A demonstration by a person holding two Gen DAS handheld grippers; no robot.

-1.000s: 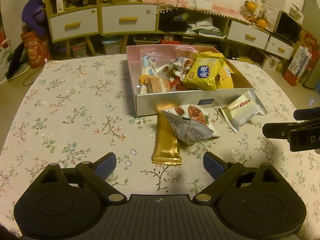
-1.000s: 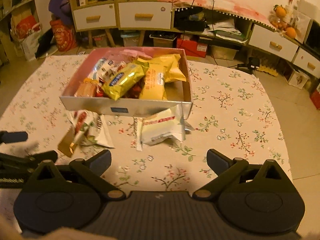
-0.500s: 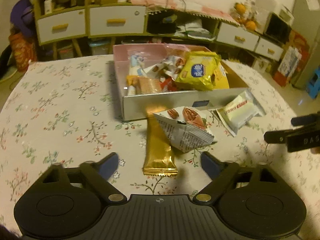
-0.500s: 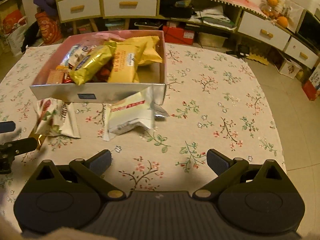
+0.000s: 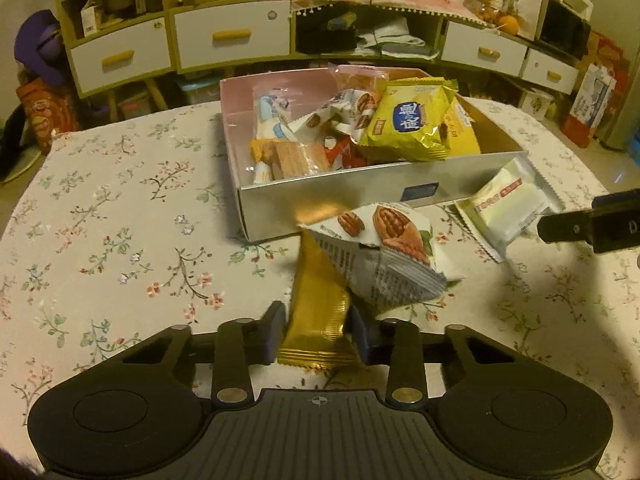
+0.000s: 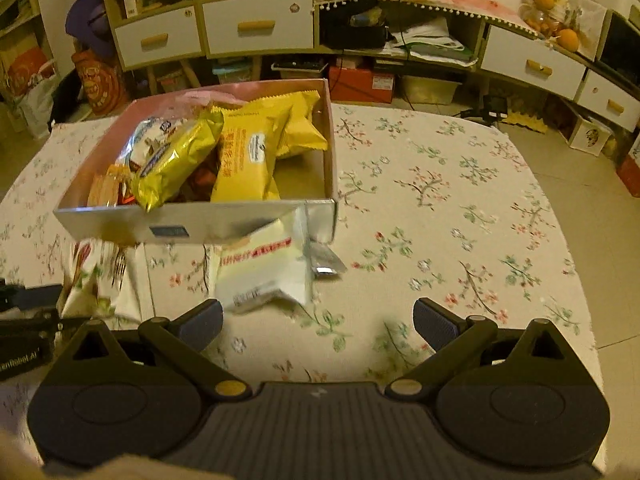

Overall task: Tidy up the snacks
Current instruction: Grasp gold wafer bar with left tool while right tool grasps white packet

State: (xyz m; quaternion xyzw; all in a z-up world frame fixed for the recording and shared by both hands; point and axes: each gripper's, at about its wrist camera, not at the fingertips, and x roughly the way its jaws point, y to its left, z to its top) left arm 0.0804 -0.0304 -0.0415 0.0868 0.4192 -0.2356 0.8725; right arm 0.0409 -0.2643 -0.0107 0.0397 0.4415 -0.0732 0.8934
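Observation:
A gold snack bar (image 5: 320,300) lies on the floral tablecloth in front of the snack box (image 5: 320,208), its far end under a white pecan packet (image 5: 380,256). My left gripper (image 5: 318,334) is closing its jaws around the bar's near end, and both pads touch the wrapper's sides. A white packet with red print (image 6: 264,268) leans against the box's front wall (image 6: 120,220). My right gripper (image 6: 318,320) stands open just short of it, with nothing between its fingers. The pecan packet (image 6: 96,280) looks blurred in the right wrist view.
The box holds several snack packs, with yellow ones (image 5: 408,124) on top. The right gripper's fingers (image 5: 592,226) enter the left wrist view from the right. Behind the table stand low cabinets with white drawers (image 5: 232,36). The table's edge (image 6: 580,280) curves away at the right.
The left jaws have gone from wide apart to closed in on the gold bar's near end. Both grippers have come closer to the snacks in front of the box.

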